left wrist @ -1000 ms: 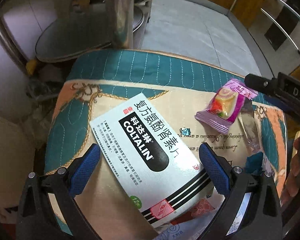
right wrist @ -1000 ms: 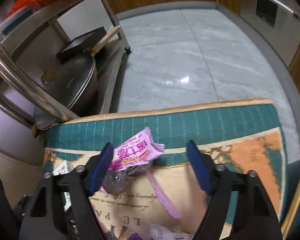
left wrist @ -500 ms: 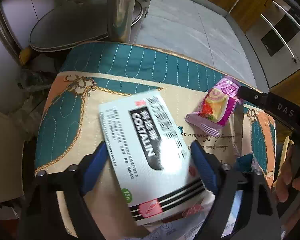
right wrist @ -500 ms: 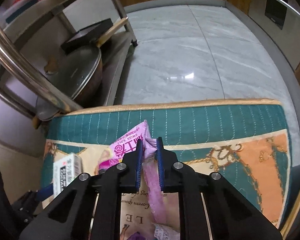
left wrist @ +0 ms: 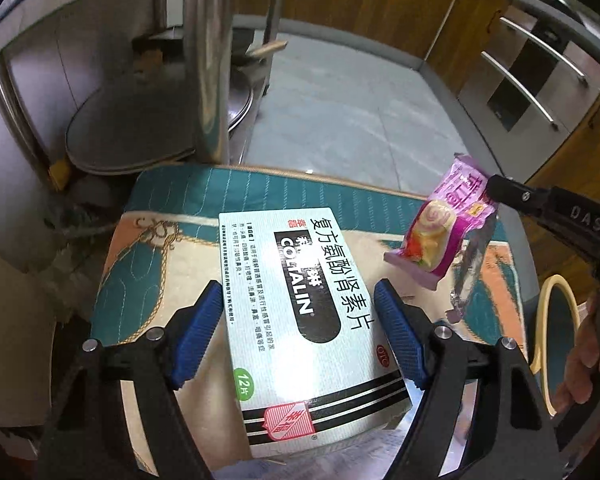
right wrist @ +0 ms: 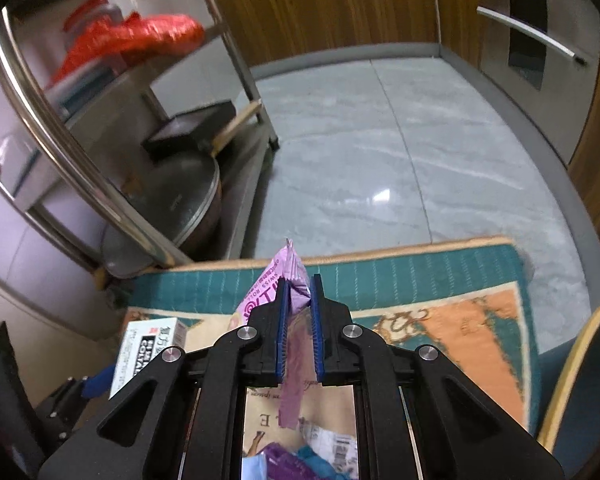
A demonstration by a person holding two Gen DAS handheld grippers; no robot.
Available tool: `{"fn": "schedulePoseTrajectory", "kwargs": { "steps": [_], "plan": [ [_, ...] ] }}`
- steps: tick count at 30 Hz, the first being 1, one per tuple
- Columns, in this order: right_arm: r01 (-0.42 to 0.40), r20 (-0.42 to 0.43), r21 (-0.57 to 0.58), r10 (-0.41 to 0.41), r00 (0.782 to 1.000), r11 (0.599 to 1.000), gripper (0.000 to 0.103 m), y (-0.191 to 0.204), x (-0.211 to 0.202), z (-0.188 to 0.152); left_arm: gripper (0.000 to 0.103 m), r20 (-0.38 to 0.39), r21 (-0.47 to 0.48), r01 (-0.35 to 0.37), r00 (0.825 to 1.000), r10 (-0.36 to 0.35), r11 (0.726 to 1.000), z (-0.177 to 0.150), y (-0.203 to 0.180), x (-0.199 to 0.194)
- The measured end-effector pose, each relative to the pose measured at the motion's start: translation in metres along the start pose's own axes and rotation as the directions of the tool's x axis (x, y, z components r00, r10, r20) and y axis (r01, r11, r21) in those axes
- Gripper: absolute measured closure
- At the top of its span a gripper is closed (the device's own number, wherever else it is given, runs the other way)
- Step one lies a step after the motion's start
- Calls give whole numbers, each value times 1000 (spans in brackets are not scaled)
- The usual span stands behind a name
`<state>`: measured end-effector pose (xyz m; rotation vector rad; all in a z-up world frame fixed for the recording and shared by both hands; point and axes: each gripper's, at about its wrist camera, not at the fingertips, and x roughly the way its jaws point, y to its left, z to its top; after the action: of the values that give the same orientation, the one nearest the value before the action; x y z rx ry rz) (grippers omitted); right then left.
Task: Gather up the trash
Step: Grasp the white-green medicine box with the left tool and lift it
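A white and green medicine box sits between the blue pads of my left gripper, which press on its long sides and hold it just above the patterned cushion. The box's corner also shows at the left of the right wrist view. My right gripper is shut on a pink snack wrapper, lifted off the cushion. In the left wrist view the wrapper hangs from the right gripper's tip, with a silvery strip trailing below it.
A steel rack with a lidded pan and a red bag stands beyond the cushion on the left. Grey tile floor and wooden cabinets lie behind. More wrappers lie near me. A yellow-rimmed blue edge and a hand are at right.
The left gripper's pads closed onto the box's sides and the right gripper's jaws shut on the pink wrapper. Both then rose, lifting box and wrapper off the cushion.
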<state>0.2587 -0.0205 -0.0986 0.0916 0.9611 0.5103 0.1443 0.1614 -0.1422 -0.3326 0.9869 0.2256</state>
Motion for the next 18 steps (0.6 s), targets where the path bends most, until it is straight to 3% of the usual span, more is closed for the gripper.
{"fn": "schedulePoseTrajectory", "kwargs": {
  "steps": [10, 12, 14, 16, 18],
  "plan": [
    [4, 140, 19, -6, 990, 1000, 91, -19, -93, -1, 27, 128, 54, 33, 991, -39, 998, -1, -39, -50],
    [8, 164, 24, -12, 986, 1000, 91, -23, -113, -3, 70, 138, 82, 44, 989, -55, 996, 0, -50, -60],
    [19, 190, 24, -23, 981, 1000, 91, -29, -133, -6, 70, 131, 93, 76, 987, -88, 993, -2, -60, -65],
    [48, 211, 22, -52, 976, 999, 91, -36, -155, -14, 79, 102, 103, 110, 987, -121, 989, -6, -75, -64],
    [81, 208, 17, -82, 975, 997, 91, -46, -171, -24, 83, 66, 132, 85, 993, -94, 988, -12, -87, -57]
  ]
}}
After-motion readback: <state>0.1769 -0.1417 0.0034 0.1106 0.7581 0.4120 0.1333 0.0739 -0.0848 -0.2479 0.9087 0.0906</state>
